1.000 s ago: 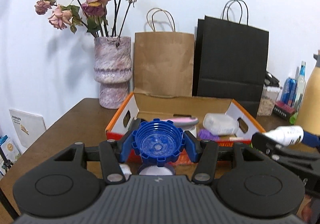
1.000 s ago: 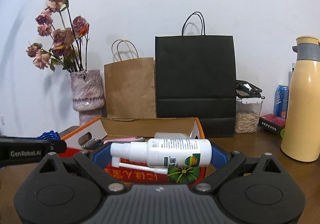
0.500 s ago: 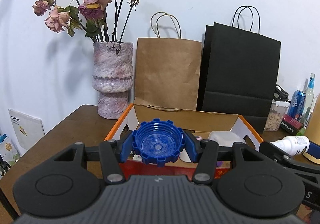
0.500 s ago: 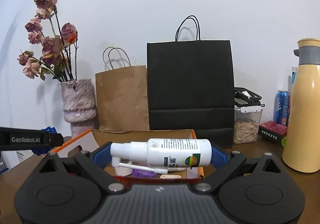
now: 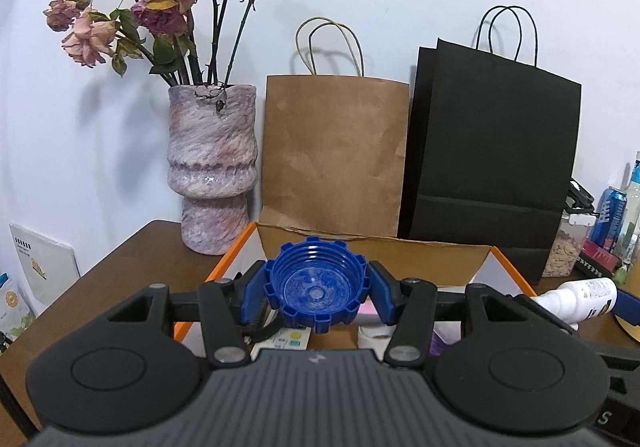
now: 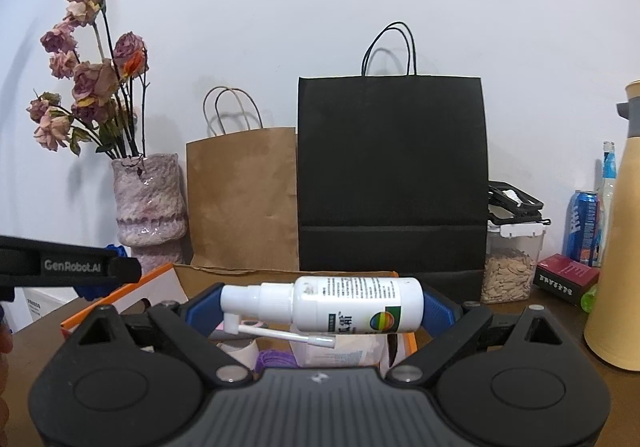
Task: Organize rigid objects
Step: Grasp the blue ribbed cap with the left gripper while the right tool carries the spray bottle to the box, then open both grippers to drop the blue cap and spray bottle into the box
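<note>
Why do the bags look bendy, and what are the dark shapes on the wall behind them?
Left wrist view: the fisheye lens curves things near the edges, so the tall black paper bag leans. Right wrist view: near the middle, it stands straighter. Both views: the dark shapes are soft shadows cast by the bag handles and the dried pink roses.

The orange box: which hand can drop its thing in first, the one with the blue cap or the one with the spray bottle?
Probably left. The left gripper holds the blue cap already over the orange box.
</note>
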The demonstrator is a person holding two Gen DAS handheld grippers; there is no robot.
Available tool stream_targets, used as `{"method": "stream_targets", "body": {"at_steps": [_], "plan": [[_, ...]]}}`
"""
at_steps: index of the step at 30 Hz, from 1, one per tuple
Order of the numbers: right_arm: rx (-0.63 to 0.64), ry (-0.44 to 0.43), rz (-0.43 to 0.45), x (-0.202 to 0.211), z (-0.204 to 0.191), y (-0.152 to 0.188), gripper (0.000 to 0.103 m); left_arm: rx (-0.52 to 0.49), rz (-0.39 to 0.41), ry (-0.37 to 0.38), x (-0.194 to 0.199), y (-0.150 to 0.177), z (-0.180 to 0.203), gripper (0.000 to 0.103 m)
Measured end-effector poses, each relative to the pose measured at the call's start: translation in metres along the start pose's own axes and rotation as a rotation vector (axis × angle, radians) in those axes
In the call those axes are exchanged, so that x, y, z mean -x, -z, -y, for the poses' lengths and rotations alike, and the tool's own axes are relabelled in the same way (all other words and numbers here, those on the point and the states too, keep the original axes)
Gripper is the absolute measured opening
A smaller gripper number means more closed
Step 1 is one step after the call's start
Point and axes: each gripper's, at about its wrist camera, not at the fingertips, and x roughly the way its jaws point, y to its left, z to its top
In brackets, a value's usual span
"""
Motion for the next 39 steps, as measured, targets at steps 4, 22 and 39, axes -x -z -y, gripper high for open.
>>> {"method": "stream_targets", "body": {"at_steps": [4,22,39], "plan": [[0.011,-0.005,-0.008,-0.014,-0.001,0.001,0.097,-0.007,-0.003,-0.01,-0.013,-0.002,0.001,0.055],[0.037,-0.015,-0.085,-0.065,0.0,0.009,0.097,-0.022,-0.074,-0.072,-0.069,0.002,-0.01,0.055],[0.037,-0.005,-0.133,-0.066,0.003,0.013,0.103,-0.032,-0.042,-0.103,-0.059,0.001,-0.009,0.103]]}}
